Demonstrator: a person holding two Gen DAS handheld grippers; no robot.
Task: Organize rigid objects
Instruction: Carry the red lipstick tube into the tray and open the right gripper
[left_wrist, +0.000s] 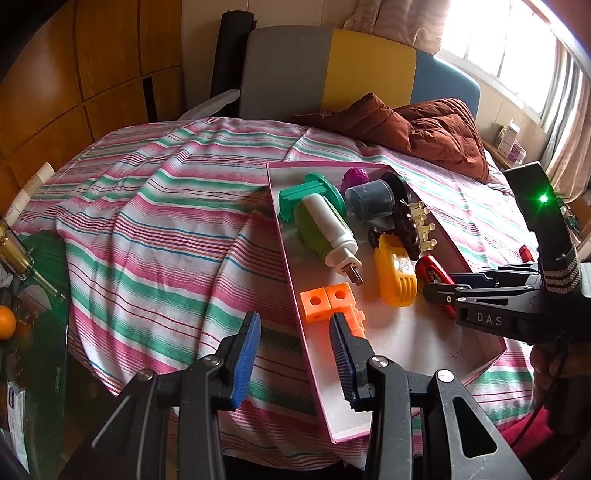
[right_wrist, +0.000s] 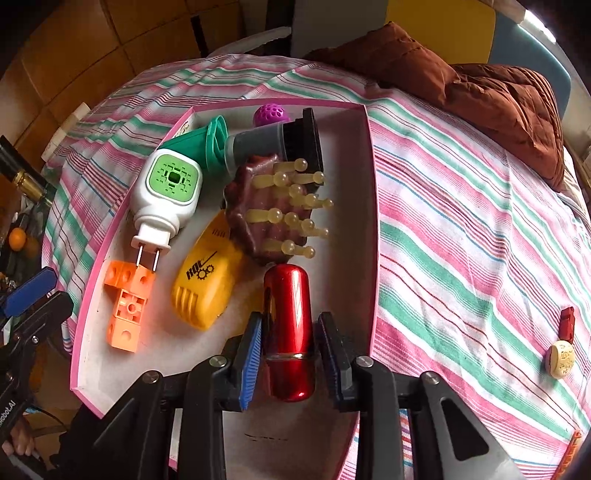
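Note:
A pink-edged white box (left_wrist: 291, 280) (right_wrist: 371, 206) lies on the striped cloth and holds several objects: orange blocks (left_wrist: 325, 299) (right_wrist: 127, 299), a yellow toy (left_wrist: 397, 277) (right_wrist: 207, 284), a white and green plug-in device (left_wrist: 328, 229) (right_wrist: 168, 192), a brown brush (right_wrist: 266, 210), a grey cup (left_wrist: 371, 197) and a purple ball (right_wrist: 270, 114). My right gripper (right_wrist: 290, 350) (left_wrist: 439, 291) is over the box with its pads on both sides of a red metallic cylinder (right_wrist: 290, 328) (left_wrist: 430, 269). My left gripper (left_wrist: 295, 354) is open and empty, straddling the box's near left wall.
A brown quilted jacket (left_wrist: 424, 129) (right_wrist: 498, 99) lies at the far right of the table. A small red piece (right_wrist: 567, 323) and a round cream disc (right_wrist: 560, 359) lie on the cloth to the right. A bottle (left_wrist: 14, 251) and an orange (left_wrist: 5, 321) are at the left.

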